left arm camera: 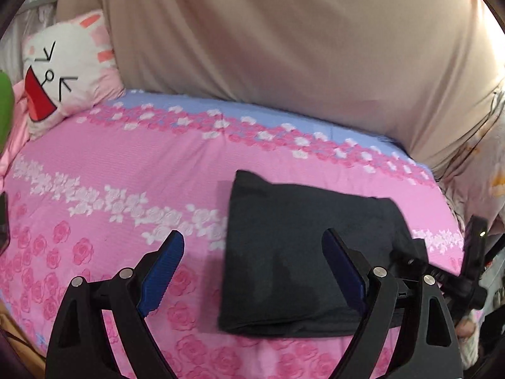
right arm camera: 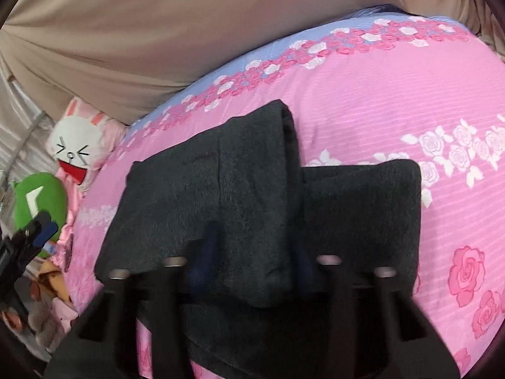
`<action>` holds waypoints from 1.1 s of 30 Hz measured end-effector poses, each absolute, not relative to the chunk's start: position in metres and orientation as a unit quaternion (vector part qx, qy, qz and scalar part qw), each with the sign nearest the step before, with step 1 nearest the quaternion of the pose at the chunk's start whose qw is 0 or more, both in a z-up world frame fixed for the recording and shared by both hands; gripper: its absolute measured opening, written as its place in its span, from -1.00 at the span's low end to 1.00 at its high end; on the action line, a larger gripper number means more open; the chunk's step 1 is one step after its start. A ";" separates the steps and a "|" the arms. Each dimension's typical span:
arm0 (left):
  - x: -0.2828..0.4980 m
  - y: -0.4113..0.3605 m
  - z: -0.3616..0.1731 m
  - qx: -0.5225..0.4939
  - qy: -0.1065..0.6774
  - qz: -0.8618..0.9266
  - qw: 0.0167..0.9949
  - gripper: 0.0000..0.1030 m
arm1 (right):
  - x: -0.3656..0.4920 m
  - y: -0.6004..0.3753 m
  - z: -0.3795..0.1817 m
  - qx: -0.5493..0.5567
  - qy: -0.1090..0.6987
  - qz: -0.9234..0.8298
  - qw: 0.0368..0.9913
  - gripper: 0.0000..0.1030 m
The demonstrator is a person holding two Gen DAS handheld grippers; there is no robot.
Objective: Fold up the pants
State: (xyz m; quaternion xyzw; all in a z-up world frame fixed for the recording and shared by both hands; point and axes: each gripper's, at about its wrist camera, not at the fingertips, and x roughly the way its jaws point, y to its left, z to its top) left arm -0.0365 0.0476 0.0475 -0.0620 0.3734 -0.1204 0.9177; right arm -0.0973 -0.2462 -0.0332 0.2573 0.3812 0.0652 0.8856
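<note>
Wide apart stand the two blue-padded fingers of the left gripper (left arm camera: 252, 265) in the left wrist view, with nothing between them. It hangs above a pink bedsheet (left arm camera: 104, 154) printed with roses. The dark pants (left arm camera: 303, 252) lie folded into a compact rectangle on this sheet, ahead of the gripper and toward its right finger, which partly covers the near right corner of the cloth. At the right edge, the right gripper (left arm camera: 473, 252) shows as a black frame beside the pants. A white rabbit pillow (left arm camera: 63, 72) lies at the far left of the bed, and a beige curtain (left arm camera: 284, 38) hangs behind the bed.

From the right wrist view, the right gripper (right arm camera: 252, 268) is blurred and very close to the pants (right arm camera: 202, 195). Its fingers are dark shapes against the dark cloth, so I cannot tell whether the jaws are apart or closed on the fabric. The pants fill the middle of the frame, a thick folded layer on top and another part reaching to the right. The bedsheet (right arm camera: 378, 101) lies all around them. At the left are the rabbit pillow (right arm camera: 79, 145), a green plush toy (right arm camera: 41, 195) and, in front of it, the left gripper (right arm camera: 34, 237).
</note>
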 end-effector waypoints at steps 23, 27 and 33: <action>-0.025 0.009 -0.021 -0.067 0.484 -0.183 0.853 0.68 | -0.164 -0.252 0.018 0.169 0.309 -0.044 0.935 -0.59; -0.026 0.008 -0.032 -0.061 0.489 -0.173 0.853 0.71 | -0.132 -0.267 -0.039 0.155 0.388 -0.083 0.905 -0.79; -0.028 0.003 -0.026 -0.037 0.482 -0.164 0.860 0.70 | -0.177 -0.276 -0.017 0.205 0.338 -0.080 0.915 -0.20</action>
